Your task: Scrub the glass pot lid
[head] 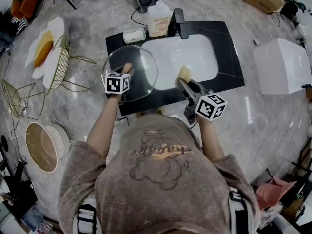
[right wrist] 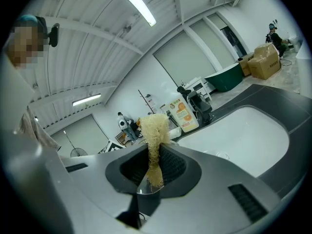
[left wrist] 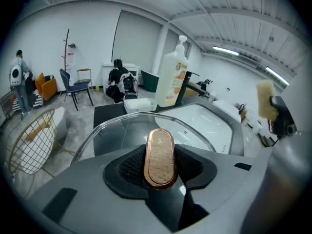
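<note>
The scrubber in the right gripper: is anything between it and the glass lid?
Nothing visible stands in the way. The scrubber, pinched in the right gripper, and the glass lid, held by its wooden handle in the left gripper, sit side by side over the sink counter, with only open air between them.

The white sink basin (head: 200, 57) ahead of the right tongs (head: 184, 82) and their pale fibrous scrubber (head: 185, 72) lies open. Along the far edge of the black worktop (head: 229, 57) stand a black faucet (head: 179, 23) and a tall pale soap bottle (head: 159, 19), with a white soap dish (head: 134, 35) beyond the left tongs (head: 126, 69), whose wide clear glass pot lid (head: 144, 67) fills most of the gap between both tongs.
</note>
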Tool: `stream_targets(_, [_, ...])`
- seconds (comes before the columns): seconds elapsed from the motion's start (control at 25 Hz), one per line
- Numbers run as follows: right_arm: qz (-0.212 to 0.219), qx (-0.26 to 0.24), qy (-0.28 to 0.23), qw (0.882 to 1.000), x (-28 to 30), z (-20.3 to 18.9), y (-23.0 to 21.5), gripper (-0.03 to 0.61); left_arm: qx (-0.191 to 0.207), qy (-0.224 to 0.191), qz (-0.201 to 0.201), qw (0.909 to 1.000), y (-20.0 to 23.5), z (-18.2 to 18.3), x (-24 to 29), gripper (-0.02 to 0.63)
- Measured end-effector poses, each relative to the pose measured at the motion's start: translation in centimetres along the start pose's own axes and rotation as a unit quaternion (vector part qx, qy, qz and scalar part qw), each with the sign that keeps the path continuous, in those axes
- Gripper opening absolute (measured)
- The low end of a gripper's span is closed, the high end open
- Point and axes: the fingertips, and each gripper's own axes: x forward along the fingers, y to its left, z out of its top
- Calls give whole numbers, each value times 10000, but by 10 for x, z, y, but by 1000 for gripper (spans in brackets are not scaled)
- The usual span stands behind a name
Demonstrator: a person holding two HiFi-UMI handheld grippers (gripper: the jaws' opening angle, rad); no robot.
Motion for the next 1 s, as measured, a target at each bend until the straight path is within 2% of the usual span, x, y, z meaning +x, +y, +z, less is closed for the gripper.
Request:
stream_targets(0.6, [32,12,62,10000,3,-7,3,49,247,254,176,9992,-3,-9,15,184])
stream_targets(0.72, [66,-8,83,9999,5,-9,5,49,234,255,82,9994,-9,-6,12,198])
stream_targets(0.8, [116,-30,101,9999,7,-9,6,49,178,182,-9,9997,-12,-2,7,235])
stream_targets(1.0, [250,-153,156,9994,19,-7,14,49,210,-319,-147,9992,-18,33,-22,236])
